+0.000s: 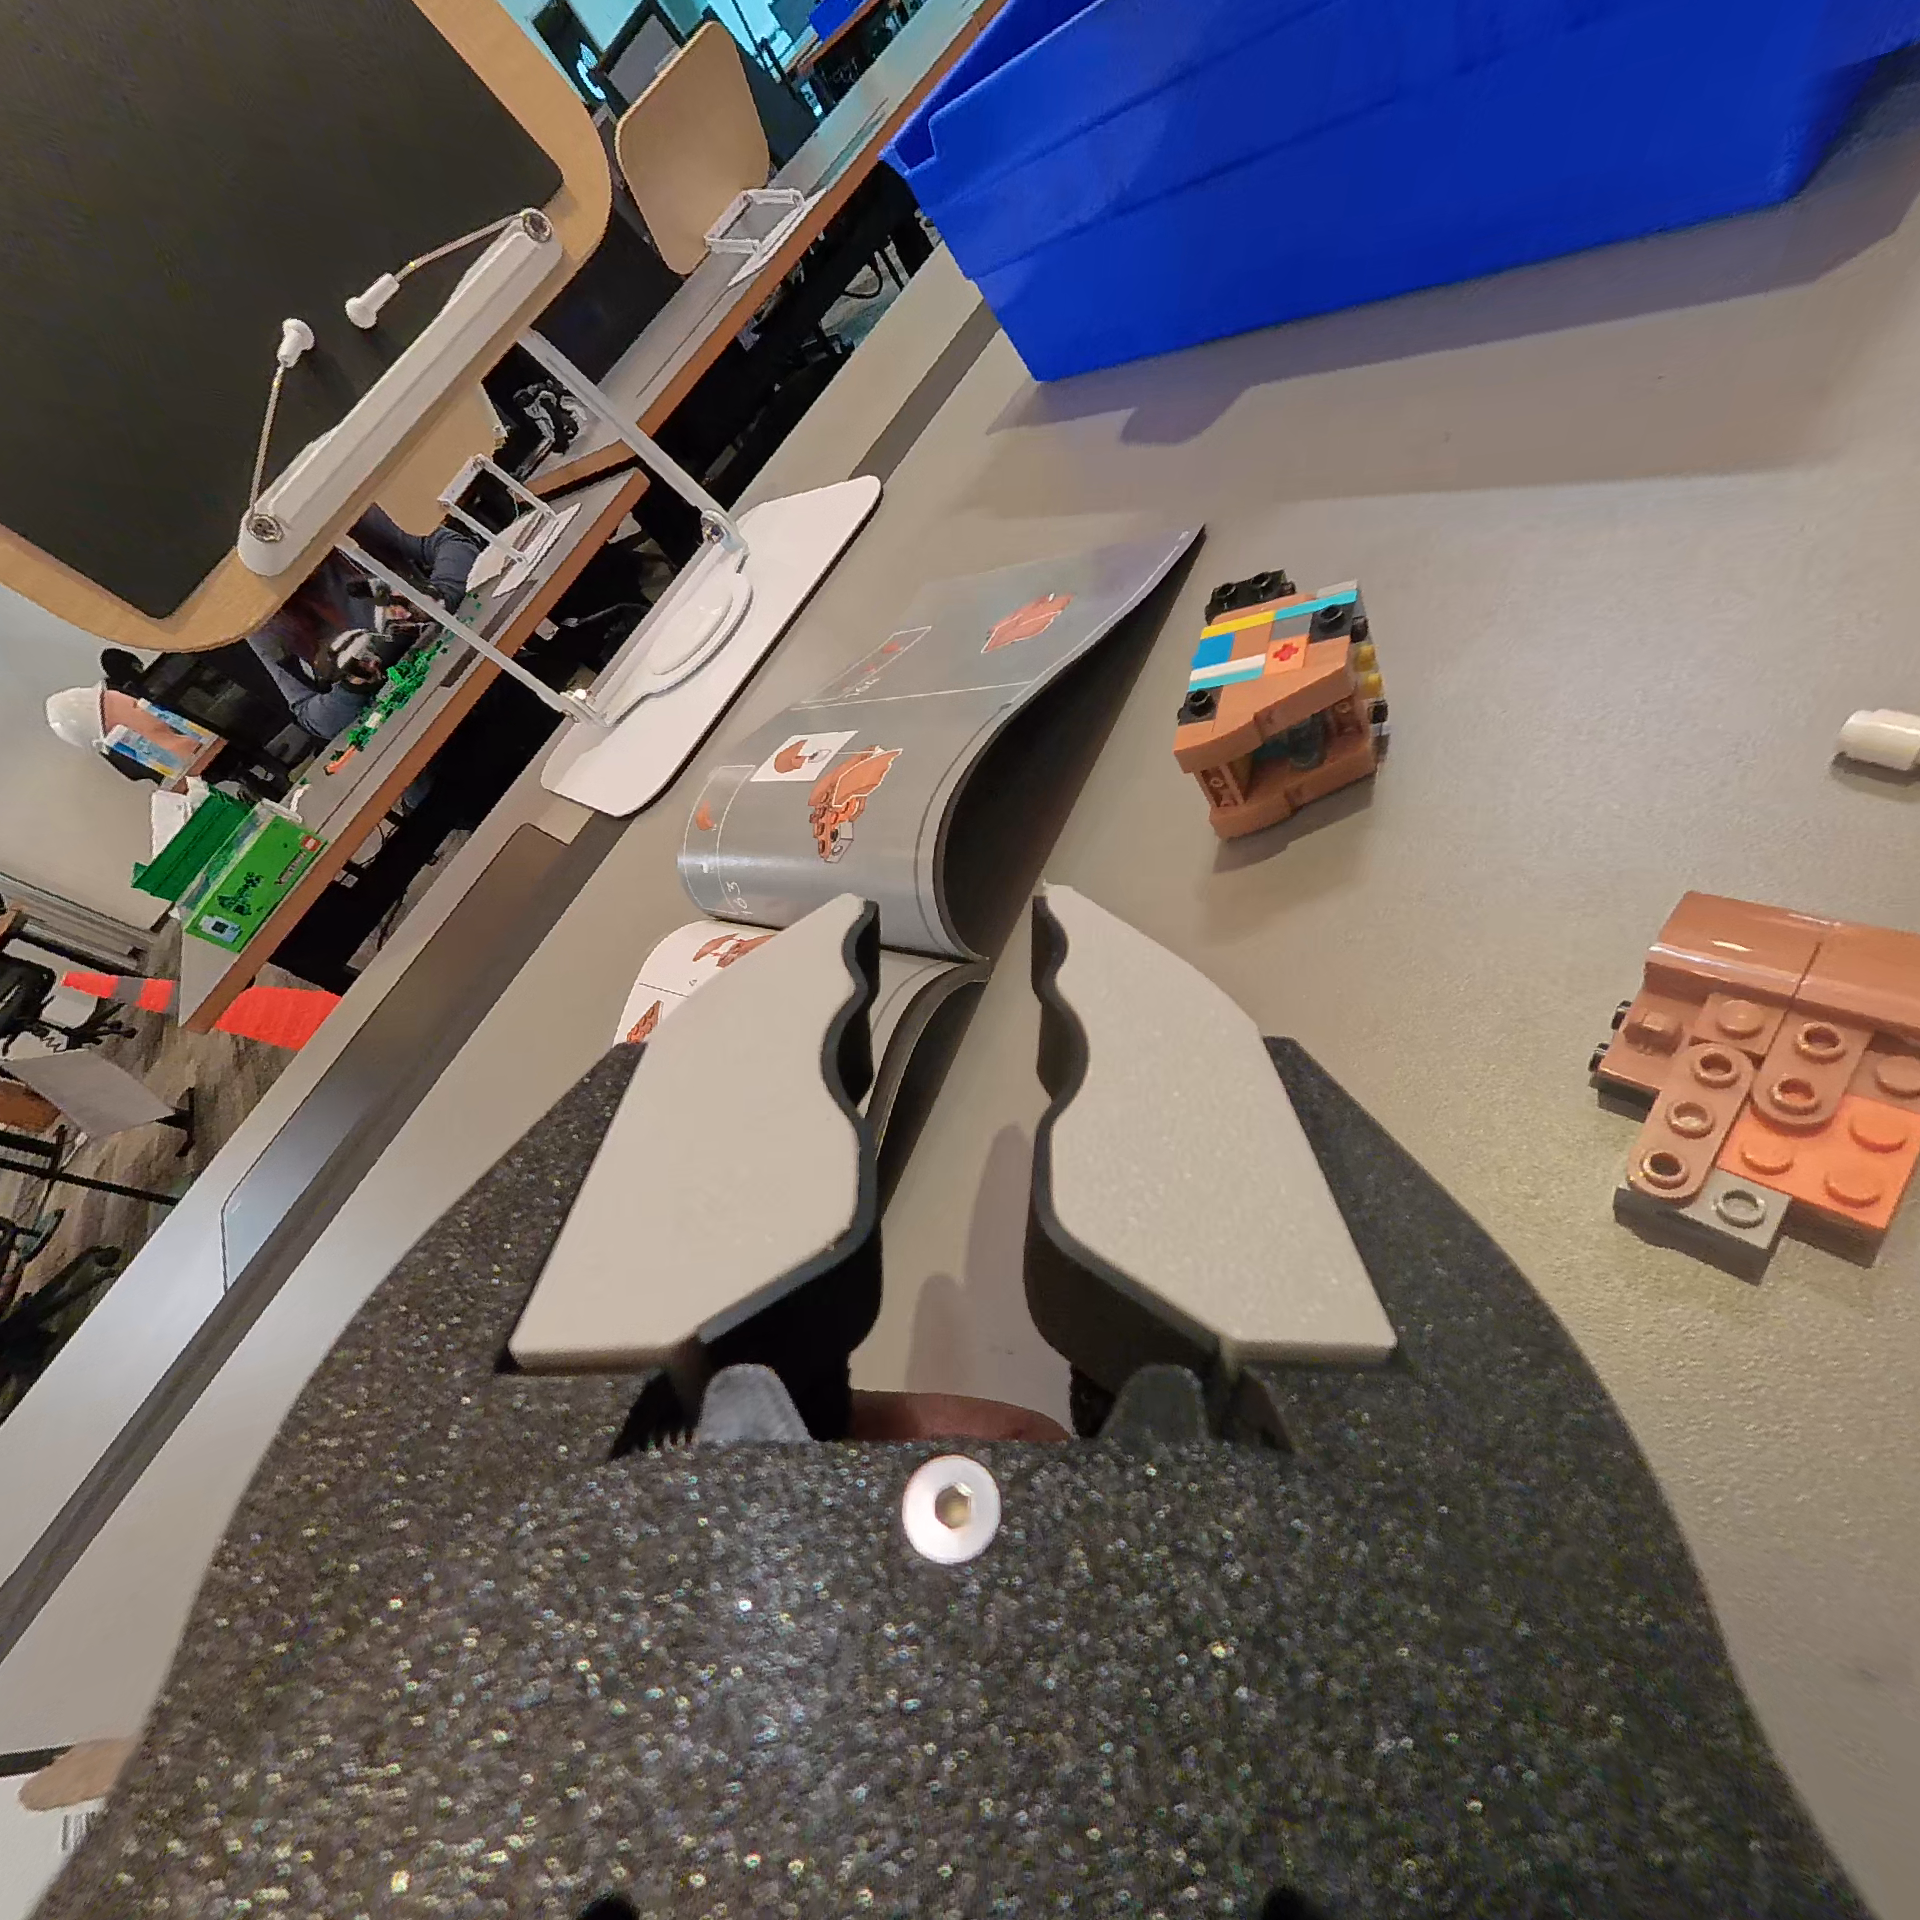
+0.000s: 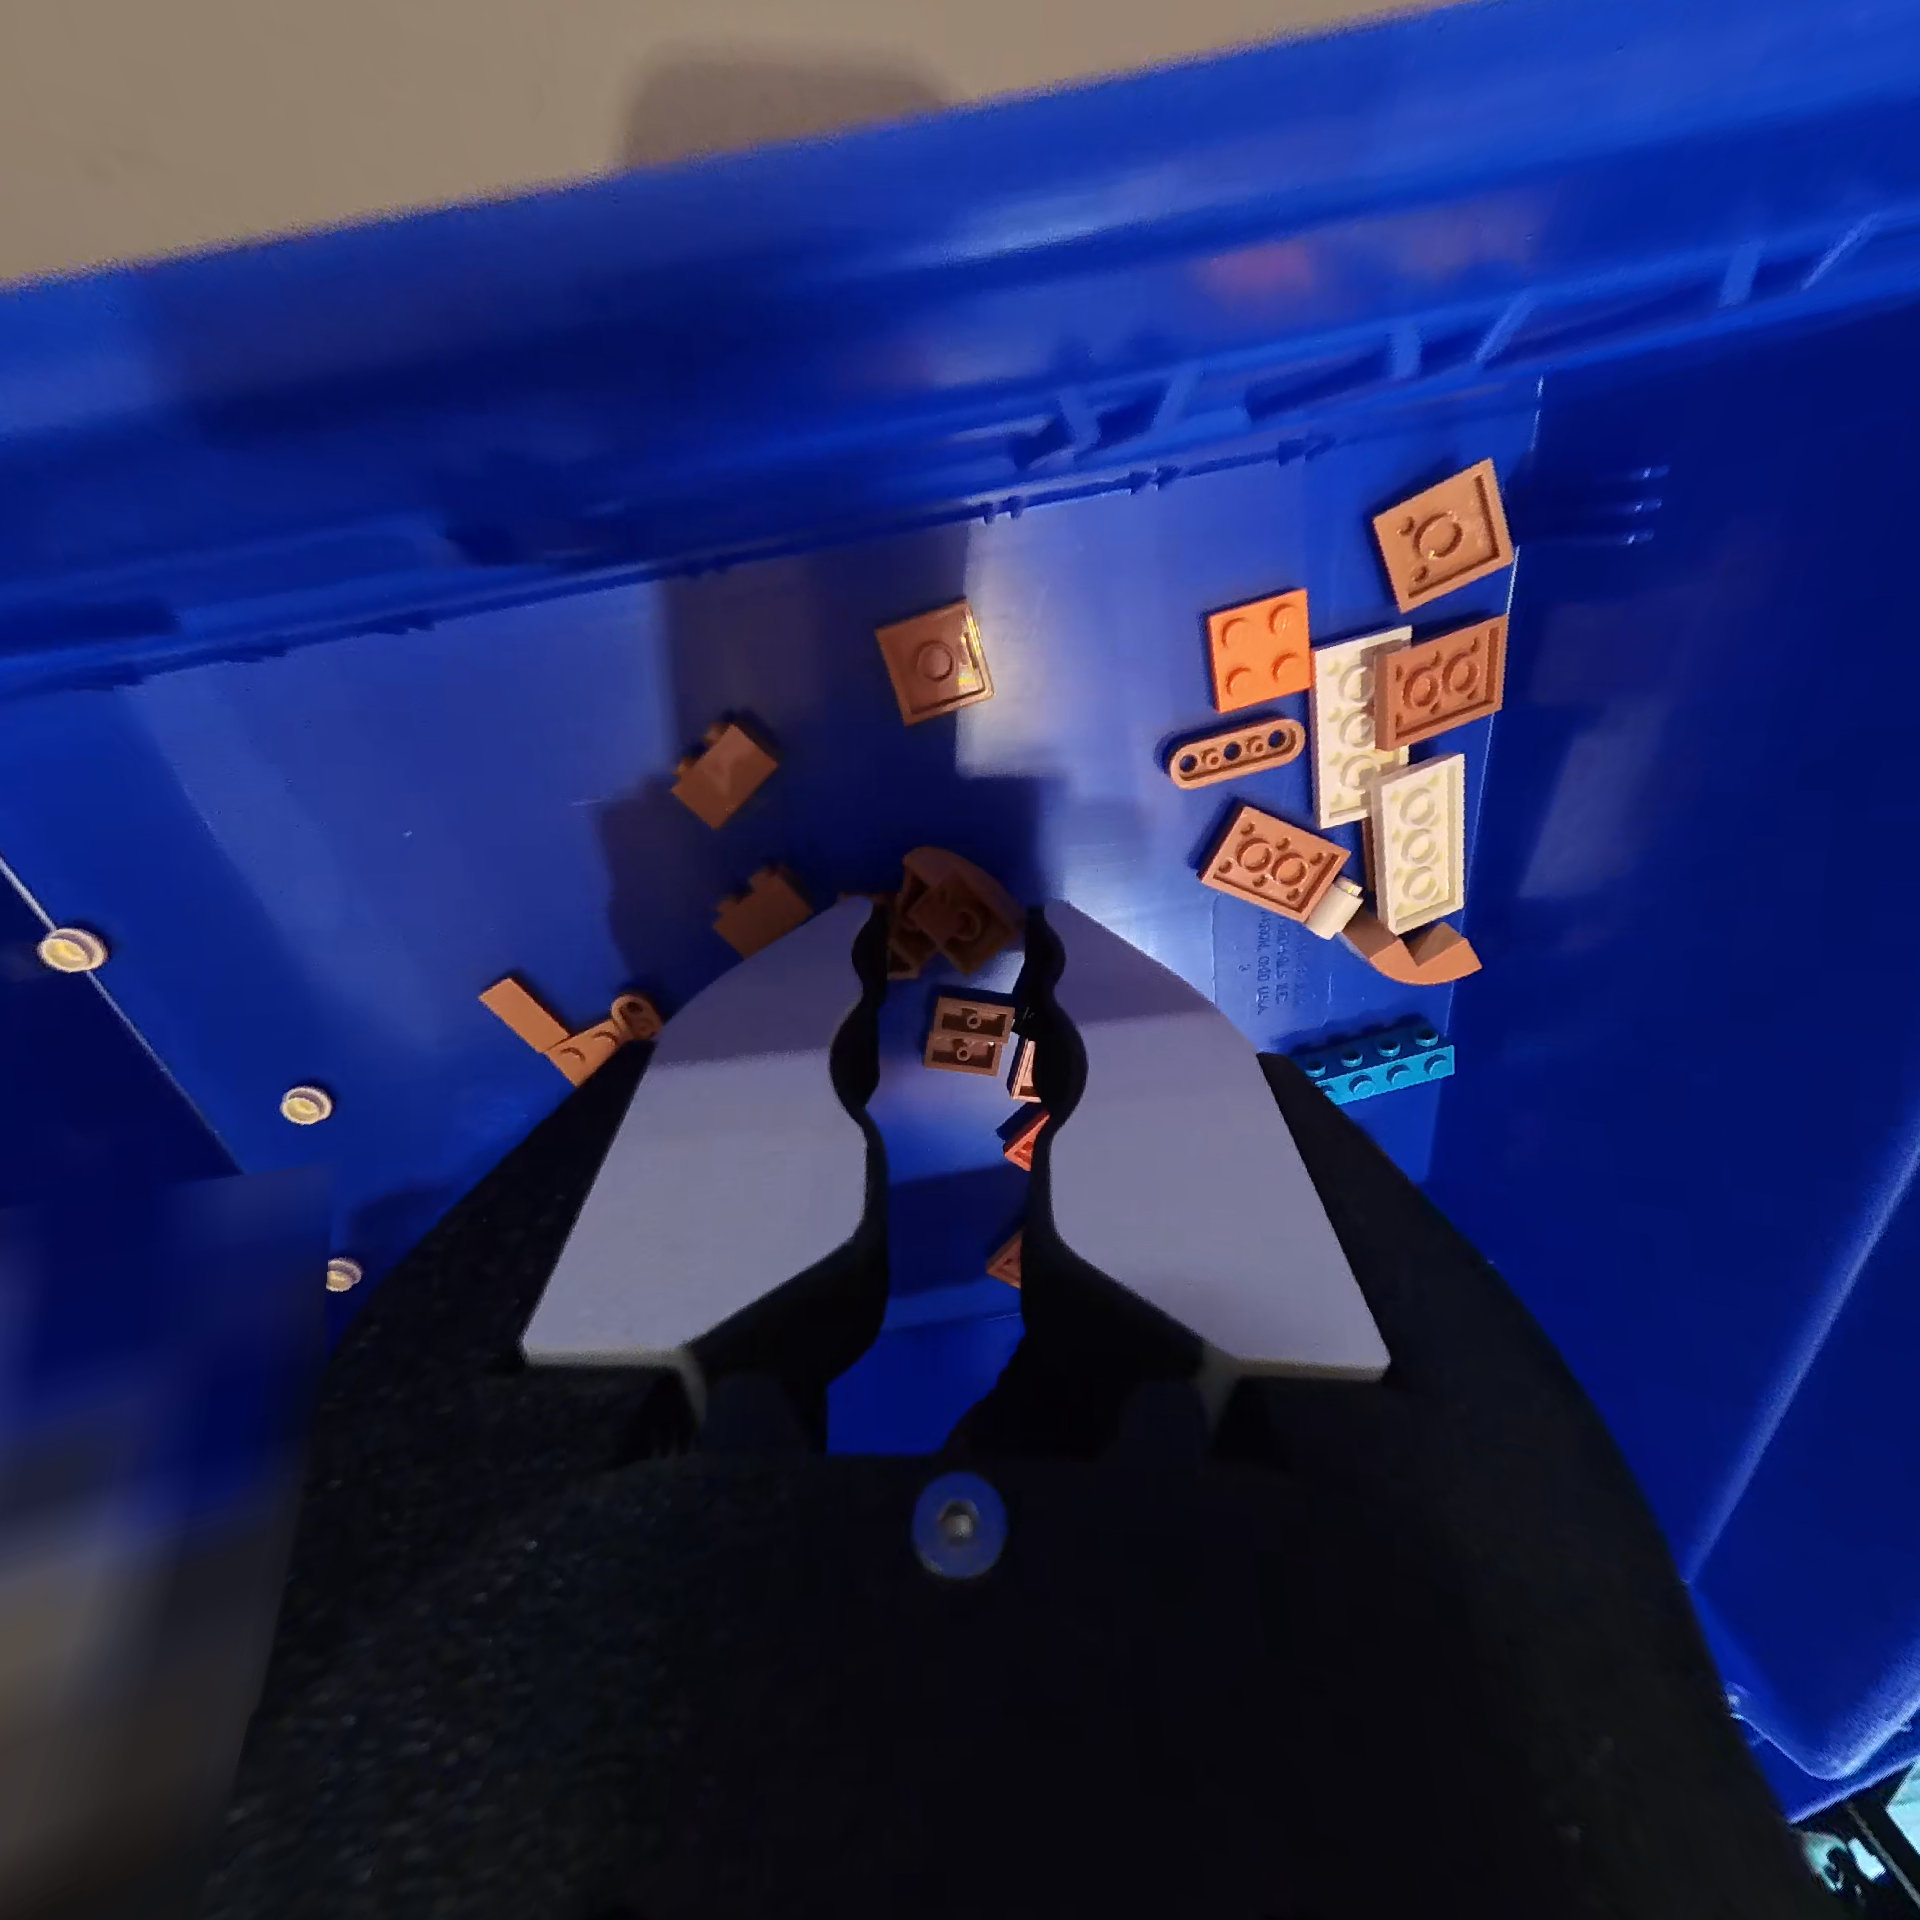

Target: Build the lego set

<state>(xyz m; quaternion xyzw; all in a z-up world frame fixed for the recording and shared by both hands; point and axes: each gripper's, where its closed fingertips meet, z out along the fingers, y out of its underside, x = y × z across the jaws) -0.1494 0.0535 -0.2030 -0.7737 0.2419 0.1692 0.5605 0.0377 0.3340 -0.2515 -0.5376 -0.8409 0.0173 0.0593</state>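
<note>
My right gripper is down inside the blue bin. Its jaws stand close on either side of a brown curved Lego piece and appear shut on it. Loose brown, orange, white and blue pieces lie around it on the bin floor. My left gripper is slightly open and empty, low over the grey table. Just ahead of it lies the open instruction booklet. A multicoloured brown sub-assembly and a flat brown and orange plate assembly sit to its right.
The blue bin stands at the far right of the table. A small white piece lies at the right edge. A white stand on a flat base sits behind the booklet. The table edge runs along the left. Tip to tip, the grippers are about 35 cm apart.
</note>
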